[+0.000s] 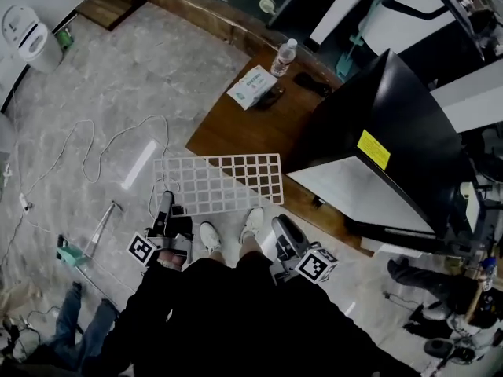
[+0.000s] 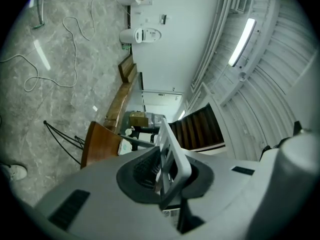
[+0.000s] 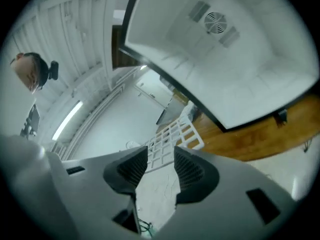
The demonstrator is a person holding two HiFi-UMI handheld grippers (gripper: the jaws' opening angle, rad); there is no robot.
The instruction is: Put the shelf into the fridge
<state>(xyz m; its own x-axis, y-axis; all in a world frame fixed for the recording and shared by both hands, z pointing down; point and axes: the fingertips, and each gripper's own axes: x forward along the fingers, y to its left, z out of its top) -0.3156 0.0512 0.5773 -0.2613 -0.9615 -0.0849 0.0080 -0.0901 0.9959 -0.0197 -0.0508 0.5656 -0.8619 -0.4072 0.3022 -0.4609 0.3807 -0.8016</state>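
Note:
The white grid shelf [image 1: 220, 183] hangs roughly level above the floor, in front of the wooden table [image 1: 236, 136]. My left gripper [image 1: 167, 204] is shut on its near left corner; in the left gripper view the shelf's edge [image 2: 172, 151] runs between the pads. My right gripper [image 1: 281, 229] is open near the shelf's right end, apart from it and holding nothing. In the right gripper view the shelf [image 3: 170, 136] lies beyond the spread jaws [image 3: 160, 171]. The black fridge [image 1: 401, 124] stands on the table with its white inside [image 1: 357, 187] open toward me, also seen in the right gripper view [image 3: 225, 49].
A water bottle [image 1: 284, 56], a white packet [image 1: 251, 86] and a dark object [image 1: 313, 83] lie on the table behind the fridge. Cables [image 1: 102, 151] trail across the marble floor at left. The person's white shoes [image 1: 210, 236] are under the shelf. Someone's legs [image 1: 424, 289] show at lower right.

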